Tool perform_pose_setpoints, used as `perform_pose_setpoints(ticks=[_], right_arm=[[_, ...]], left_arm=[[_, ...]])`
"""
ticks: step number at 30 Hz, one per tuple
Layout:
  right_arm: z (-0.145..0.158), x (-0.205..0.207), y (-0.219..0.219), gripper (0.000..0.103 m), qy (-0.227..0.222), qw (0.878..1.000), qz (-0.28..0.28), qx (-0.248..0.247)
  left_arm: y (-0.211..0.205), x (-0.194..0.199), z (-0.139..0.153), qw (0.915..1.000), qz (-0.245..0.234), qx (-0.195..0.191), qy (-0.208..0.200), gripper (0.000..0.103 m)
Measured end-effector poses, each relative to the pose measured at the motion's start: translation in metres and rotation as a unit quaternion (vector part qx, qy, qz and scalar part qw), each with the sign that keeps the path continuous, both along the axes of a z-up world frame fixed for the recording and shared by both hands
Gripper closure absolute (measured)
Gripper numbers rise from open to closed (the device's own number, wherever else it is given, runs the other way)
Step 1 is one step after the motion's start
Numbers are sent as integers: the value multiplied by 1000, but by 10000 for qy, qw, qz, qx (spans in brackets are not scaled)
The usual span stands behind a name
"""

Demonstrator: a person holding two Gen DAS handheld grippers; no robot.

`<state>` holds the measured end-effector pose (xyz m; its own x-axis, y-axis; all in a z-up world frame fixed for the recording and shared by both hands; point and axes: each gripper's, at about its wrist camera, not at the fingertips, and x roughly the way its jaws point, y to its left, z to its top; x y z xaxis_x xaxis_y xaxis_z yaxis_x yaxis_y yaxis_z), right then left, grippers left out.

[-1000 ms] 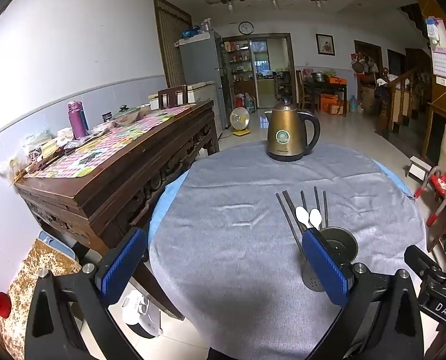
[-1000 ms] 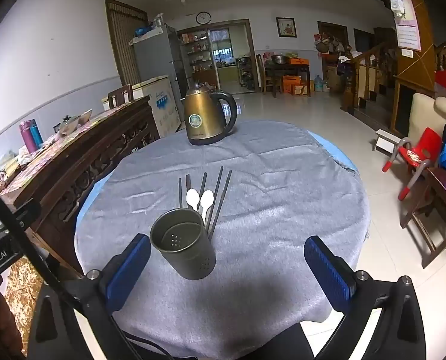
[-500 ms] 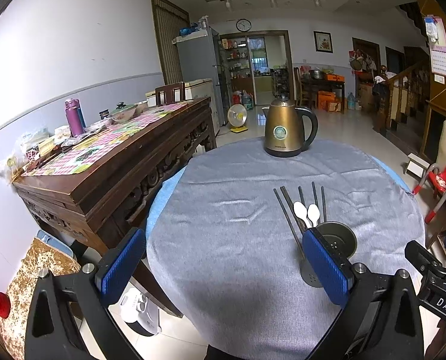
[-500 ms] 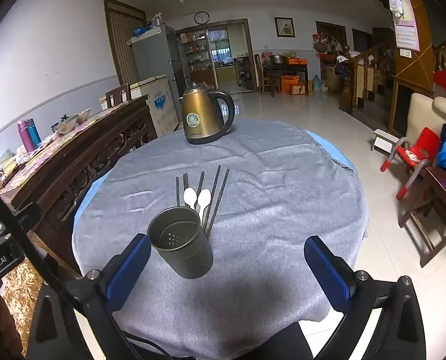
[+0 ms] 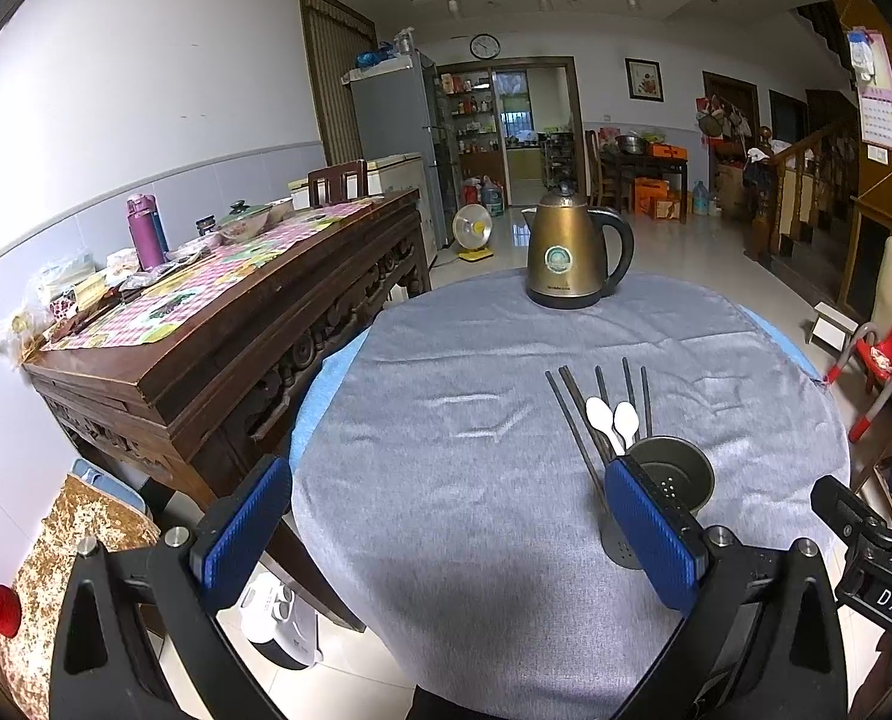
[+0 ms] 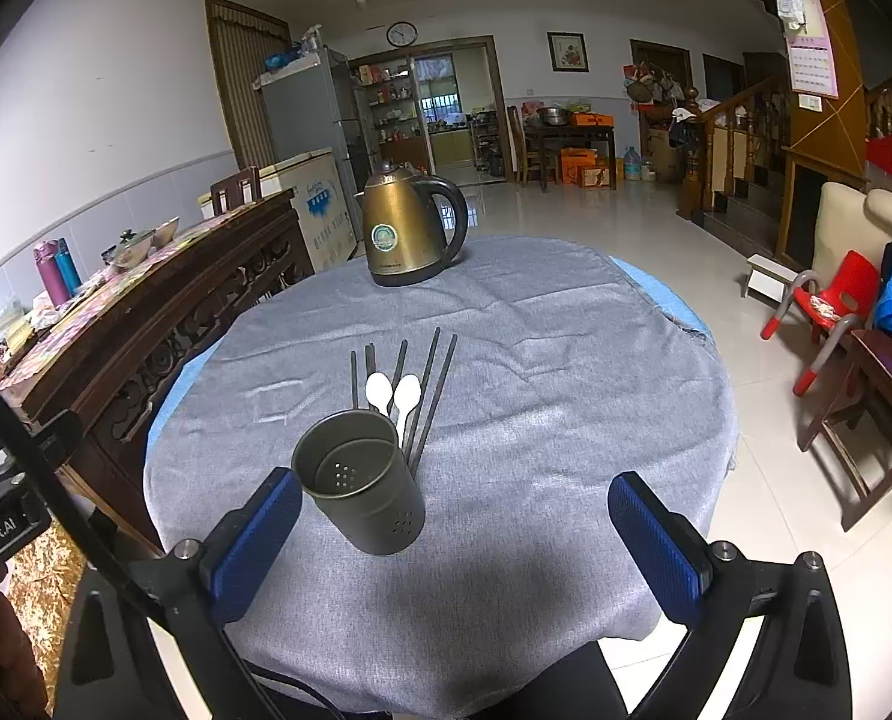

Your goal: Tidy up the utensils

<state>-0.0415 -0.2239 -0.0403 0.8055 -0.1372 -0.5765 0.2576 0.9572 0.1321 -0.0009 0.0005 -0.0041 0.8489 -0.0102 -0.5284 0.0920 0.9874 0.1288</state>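
Over the last second both cameras have crept slightly closer to the dark perforated metal utensil cup [image 6: 359, 489], which stands upright and empty on the round table's grey cloth [image 6: 566, 372]. Just behind the cup lie two white plastic spoons [image 6: 392, 390] among dark chopsticks [image 6: 434, 384]. The left gripper [image 5: 446, 531] and right gripper [image 6: 455, 543] are spread wide, grasping nothing. Sorting hasn't started; this reads as the approach.
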Motion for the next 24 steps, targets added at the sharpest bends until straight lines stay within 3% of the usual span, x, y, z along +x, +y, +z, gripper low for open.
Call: perform_pose_setpoints(ticks=[16, 19, 24], right_arm=[[-4, 0, -2, 0, 35, 10000, -7, 22], [-6, 4, -1, 0, 62, 10000, -8, 40], [-5, 16, -11, 0, 114, 9999, 15, 102]], left_arm=[[0, 2, -4, 9999, -11, -17, -129, 0], [-1, 10, -7, 9999, -53, 96, -121, 0], [2, 44, -18, 9993, -320, -29, 166, 0]])
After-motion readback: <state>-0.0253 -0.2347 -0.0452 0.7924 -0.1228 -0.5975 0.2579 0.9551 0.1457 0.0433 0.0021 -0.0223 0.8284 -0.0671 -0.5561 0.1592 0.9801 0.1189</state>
